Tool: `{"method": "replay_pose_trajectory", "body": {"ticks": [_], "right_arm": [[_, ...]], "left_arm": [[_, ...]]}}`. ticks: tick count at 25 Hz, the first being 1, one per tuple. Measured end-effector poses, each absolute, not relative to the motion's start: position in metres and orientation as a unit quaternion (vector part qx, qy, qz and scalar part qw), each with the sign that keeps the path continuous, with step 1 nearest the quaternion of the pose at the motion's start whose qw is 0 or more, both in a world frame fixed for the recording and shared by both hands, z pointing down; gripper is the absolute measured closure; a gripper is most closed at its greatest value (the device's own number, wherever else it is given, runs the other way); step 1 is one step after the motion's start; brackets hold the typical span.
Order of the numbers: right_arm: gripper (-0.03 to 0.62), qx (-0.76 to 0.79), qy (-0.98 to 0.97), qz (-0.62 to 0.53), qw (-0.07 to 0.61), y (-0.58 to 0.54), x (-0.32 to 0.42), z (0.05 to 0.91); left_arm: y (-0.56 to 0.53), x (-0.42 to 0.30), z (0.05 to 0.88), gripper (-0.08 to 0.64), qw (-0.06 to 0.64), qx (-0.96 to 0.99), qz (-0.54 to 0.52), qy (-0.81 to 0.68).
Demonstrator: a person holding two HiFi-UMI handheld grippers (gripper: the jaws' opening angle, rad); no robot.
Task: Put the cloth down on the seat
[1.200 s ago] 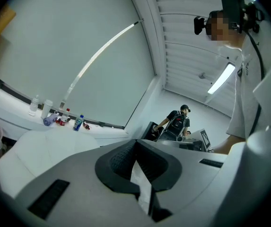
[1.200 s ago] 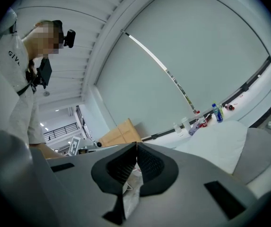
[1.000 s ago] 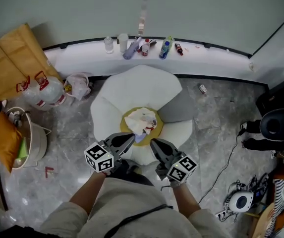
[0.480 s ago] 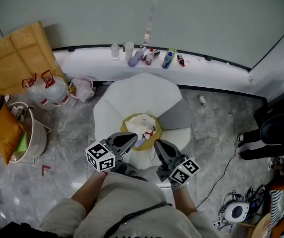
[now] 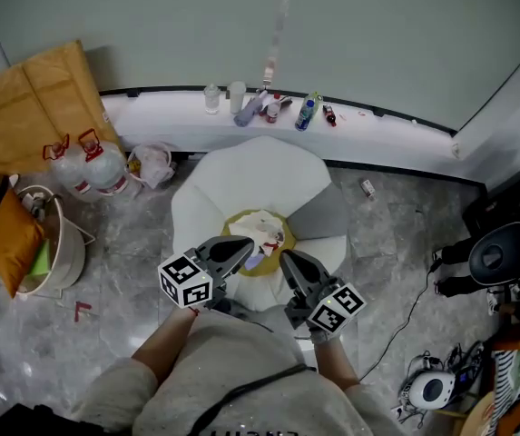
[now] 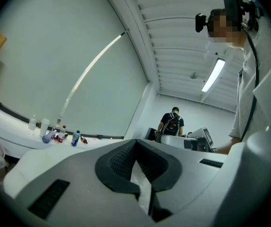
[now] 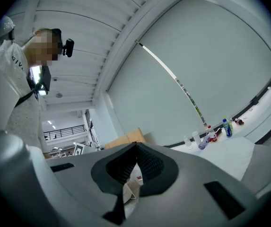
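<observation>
The left gripper [image 5: 240, 247] and right gripper [image 5: 288, 260] are clenching the cloth [image 5: 263, 232] above the seat [image 5: 250, 166] centre — lowering, then releasing, is looking like the next move.

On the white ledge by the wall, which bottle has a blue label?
The green-capped bottle, next to the small dark bottle; the others look clear, purple or red.

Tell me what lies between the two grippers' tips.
The cloth, pinched by left gripper and right gripper, spans the gap above the seat; head view shows it.
</observation>
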State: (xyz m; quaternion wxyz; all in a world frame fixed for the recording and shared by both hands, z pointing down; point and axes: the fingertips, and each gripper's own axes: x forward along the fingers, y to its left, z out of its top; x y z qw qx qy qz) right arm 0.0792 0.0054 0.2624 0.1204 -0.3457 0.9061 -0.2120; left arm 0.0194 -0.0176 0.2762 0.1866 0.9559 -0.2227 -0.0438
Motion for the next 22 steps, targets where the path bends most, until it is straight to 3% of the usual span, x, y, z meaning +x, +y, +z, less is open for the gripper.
{"method": "replay_pose_trajectory", "body": {"ticks": [22], "right_arm": [[0.574, -0.355, 0.899, -0.229, 0.111, 0.000, 0.099, 0.272]], "left_arm": [[-0.029, 0.022, 0.273, 0.546, 0.208, 0.949, -0.034, -0.234]]}}
